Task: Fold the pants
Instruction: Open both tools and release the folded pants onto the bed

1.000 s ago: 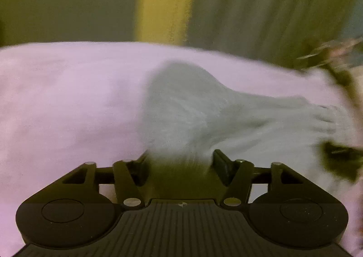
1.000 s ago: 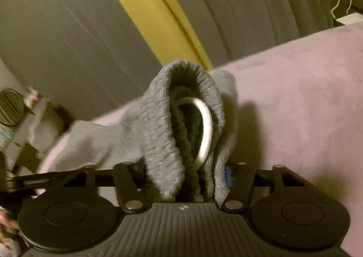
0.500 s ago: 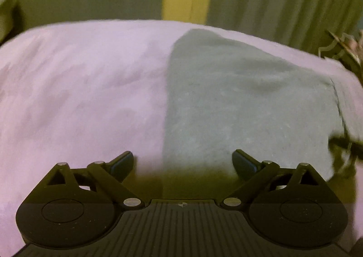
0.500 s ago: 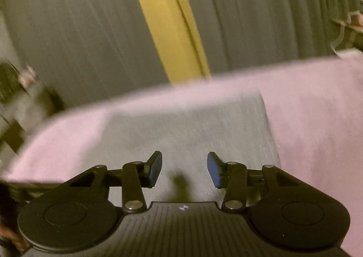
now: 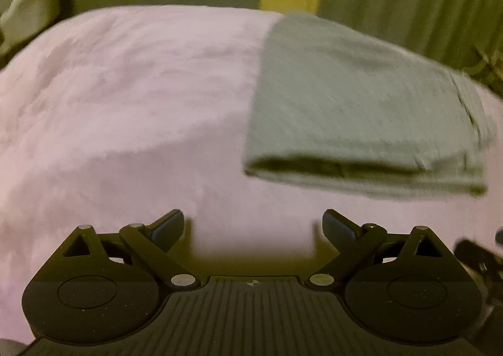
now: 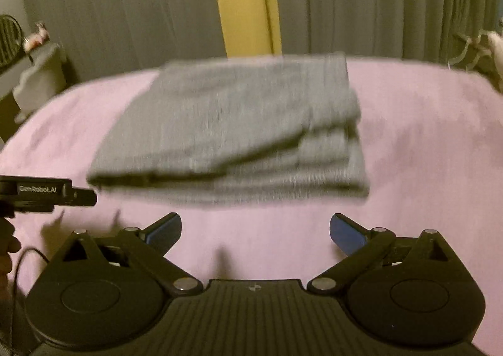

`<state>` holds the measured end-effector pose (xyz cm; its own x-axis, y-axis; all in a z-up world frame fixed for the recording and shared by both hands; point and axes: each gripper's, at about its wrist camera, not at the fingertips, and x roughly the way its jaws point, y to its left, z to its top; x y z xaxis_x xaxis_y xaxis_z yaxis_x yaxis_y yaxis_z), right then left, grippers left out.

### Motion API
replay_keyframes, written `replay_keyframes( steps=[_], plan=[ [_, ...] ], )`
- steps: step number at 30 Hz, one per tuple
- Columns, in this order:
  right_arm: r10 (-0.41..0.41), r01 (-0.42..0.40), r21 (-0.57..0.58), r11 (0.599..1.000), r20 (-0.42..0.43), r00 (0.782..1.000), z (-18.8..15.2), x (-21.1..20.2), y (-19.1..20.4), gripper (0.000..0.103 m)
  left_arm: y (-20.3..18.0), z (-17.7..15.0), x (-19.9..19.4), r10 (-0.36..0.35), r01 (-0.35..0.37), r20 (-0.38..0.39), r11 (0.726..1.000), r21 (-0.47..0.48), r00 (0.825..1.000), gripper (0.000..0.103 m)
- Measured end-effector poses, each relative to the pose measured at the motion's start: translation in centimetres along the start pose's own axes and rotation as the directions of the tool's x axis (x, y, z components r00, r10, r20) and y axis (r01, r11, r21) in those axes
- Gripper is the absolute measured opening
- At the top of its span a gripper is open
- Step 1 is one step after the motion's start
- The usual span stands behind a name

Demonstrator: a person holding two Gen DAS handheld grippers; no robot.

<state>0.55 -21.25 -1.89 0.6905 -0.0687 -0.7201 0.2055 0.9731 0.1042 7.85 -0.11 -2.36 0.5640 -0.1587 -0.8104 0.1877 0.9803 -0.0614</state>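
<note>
— So, where are the grey pants (image 6: pixel 232 126) lying?

— Folded into a flat stack on the pink blanket (image 6: pixel 424 148) of the bed, toward its far edge. From the right wrist view the layered open edges of the pants face the camera, and the top layer sits a little askew over the ones beneath. In the left wrist view the same stack lies to the right, fold edge forward.

— And the left tongs (image 5: pixel 253 225)?

— Spread wide, with nothing between the blue pads, only bare blanket. They sit on the near side of the pants, apart from them and off toward the stack's left corner. They have just been opening.

— The right tongs (image 6: pixel 255 230)?

— Also spread wide and empty, and they too have just been opening. They sit near the pants' front edge without touching it.

— Anything else close to the pants?

— In the right wrist view the body of the left gripper (image 6: pixel 47 194), marked with white lettering, pokes in beside the stack's near left corner, with part of a hand (image 6: pixel 8 249) below it. Behind the pants hang grey pleated curtains (image 6: pixel 125 10) with a yellow strip (image 6: pixel 248 1) between them. Both pictures are blurred.
</note>
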Motion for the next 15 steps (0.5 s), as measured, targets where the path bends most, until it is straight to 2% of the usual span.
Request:
replay_keyframes(
  steps=[2, 4, 6, 9, 10, 14, 15],
  plan=[
    [-0.039, 0.039, -0.001, 0.999, -0.049, 0.998, -1.0, -0.9, -0.4, 0.101, -1.7, -1.1, -0.2, 0.034, -0.034, 0.000, 0.996, 0.078, 0.999, 0.098],
    [-0.062, 0.061, -0.025, 0.998, -0.045, 0.997, -1.2, -1.6, 0.2, 0.101, -2.5, -1.5, -0.7, 0.068, -0.069, 0.010, 0.990, 0.123, 0.998, 0.098],
    [-0.095, 0.095, -0.040, 0.995, -0.015, 0.995, -1.1, -2.7, 0.7, 0.101, -2.8, -1.5, -1.0, 0.065, -0.066, 0.011, 0.989, 0.129, 0.998, 0.098],
    [-0.167, 0.167, -0.042, 0.985, 0.020, 0.986, -0.4, -3.3, 1.4, 0.101, -2.5, -1.1, -0.8, 0.041, -0.041, 0.007, 0.995, 0.087, 0.999, 0.099],
    [-0.184, 0.184, -0.044, 0.982, 0.007, 0.983, 0.0, -2.4, 1.5, 0.101, -2.5, -1.1, -0.8, 0.040, -0.041, 0.012, 0.996, 0.079, 0.999, 0.100],
    [-0.263, 0.246, -0.126, 0.961, -0.149, 0.953, 0.3, -0.4, 2.3, 0.101, -3.2, -1.0, -0.3, 0.067, -0.068, 0.016, 0.994, 0.090, 0.998, 0.100],
    [-0.288, 0.270, -0.135, 0.953, -0.147, 0.946, 0.0, 0.0, 2.4, 0.101, -3.3, -0.9, -0.1, 0.065, -0.066, 0.020, 0.993, 0.094, 0.998, 0.100]
  ],
)
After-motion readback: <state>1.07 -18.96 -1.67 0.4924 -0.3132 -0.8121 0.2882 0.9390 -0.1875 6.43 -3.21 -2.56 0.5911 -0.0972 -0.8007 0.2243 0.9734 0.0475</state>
